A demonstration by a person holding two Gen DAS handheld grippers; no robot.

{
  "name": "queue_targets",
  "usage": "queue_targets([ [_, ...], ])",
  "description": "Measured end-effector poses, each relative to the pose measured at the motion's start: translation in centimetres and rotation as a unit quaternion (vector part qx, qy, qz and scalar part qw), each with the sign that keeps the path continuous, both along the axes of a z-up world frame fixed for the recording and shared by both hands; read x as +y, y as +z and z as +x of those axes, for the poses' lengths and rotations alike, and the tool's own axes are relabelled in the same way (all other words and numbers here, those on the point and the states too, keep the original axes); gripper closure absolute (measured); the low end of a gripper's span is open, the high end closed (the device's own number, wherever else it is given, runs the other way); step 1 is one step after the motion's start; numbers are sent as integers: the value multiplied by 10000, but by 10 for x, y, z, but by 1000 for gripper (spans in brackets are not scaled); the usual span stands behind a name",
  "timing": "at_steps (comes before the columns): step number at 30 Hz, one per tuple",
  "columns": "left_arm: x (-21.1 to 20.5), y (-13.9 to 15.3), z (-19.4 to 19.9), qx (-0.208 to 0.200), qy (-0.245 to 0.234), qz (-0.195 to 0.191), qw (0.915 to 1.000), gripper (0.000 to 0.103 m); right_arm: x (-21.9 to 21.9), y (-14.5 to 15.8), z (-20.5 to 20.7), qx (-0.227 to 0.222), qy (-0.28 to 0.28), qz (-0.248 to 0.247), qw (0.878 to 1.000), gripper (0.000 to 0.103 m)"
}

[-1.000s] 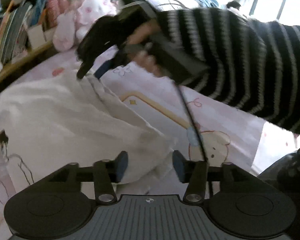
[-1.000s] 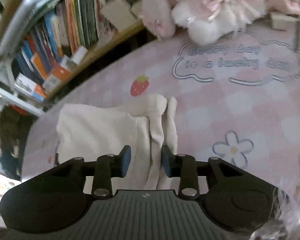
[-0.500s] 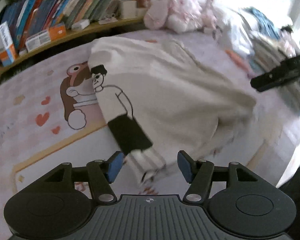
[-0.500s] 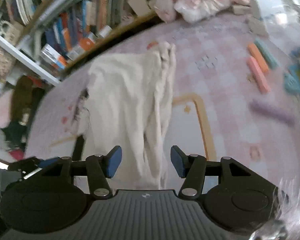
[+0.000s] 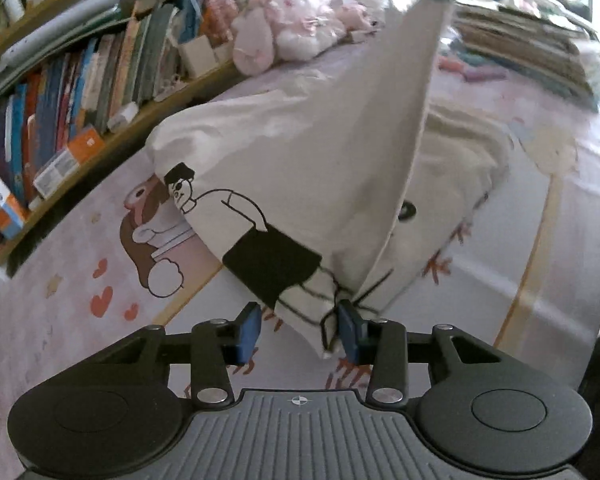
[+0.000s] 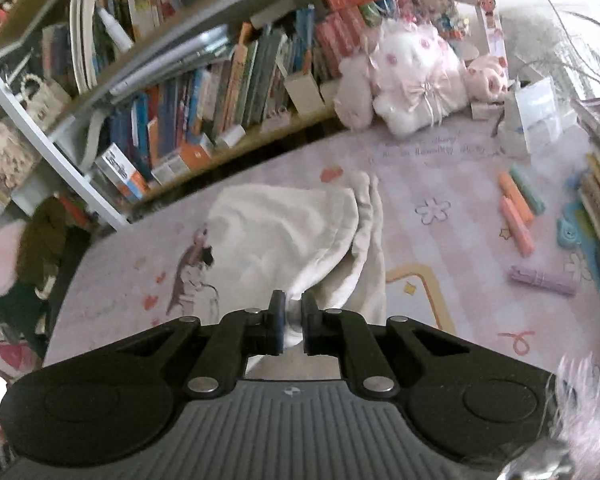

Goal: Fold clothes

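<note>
Right tool (image 6: 293, 312) pinching cream shirt (image 5: 300, 152) aloft; left tool (image 5: 298, 328) spread around its hem. Best to clamp there before folding.

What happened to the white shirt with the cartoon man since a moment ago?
The right gripper, open half a second ago, has shut on the white shirt and lifted one part up into a peak. The left gripper has moved to the shirt's near corner, which now sits between its open fingers, not pinched yet. The rest of the shirt stays on the pink mat, and the plush toy has not moved.
</note>
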State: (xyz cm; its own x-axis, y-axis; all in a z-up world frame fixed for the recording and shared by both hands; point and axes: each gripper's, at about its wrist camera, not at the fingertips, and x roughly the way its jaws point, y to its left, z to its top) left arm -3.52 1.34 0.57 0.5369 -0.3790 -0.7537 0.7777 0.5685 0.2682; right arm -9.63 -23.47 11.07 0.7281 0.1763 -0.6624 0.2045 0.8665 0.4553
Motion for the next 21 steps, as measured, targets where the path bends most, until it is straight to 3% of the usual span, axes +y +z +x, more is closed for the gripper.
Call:
queue_targets([
  [1, 2, -2, -1, -49, -77, -1, 10000, 74, 1, 1, -2, -6, -47, 12, 10000, 95],
  [2, 4, -3, -2, -85, -140, -11, 9999, 91, 2, 1, -4, 7, -99, 20, 9999, 95],
  [4, 9, 0, -3, -159, -138, -150, 9997, 97, 4, -5, -11, 135, -222, 79, 9996, 95],
  [8, 29, 14, -3, -30, 23, -706, 9975, 98, 3, -52, -21, 801, -532, -78, 9953, 95],
  [10, 30, 6, 0, 217, -48, -611, 9979, 98, -1, -91, -21, 1305, -663, 36, 9892, 95],
  [12, 28, -1, 2, 305, -159, -465, 9983, 98, -2, -110, -24, 1364, -772, 219, 9874, 95],
  [17, 33, 0, 13, 590, -138, -653, 9960, 98, 4, -109, -26, 1310, -822, 139, 9879, 95],
  [21, 45, 31, 17, 537, 121, -1200, 9912, 98, 3, -88, -26, 1061, -862, 182, 9904, 95],
])
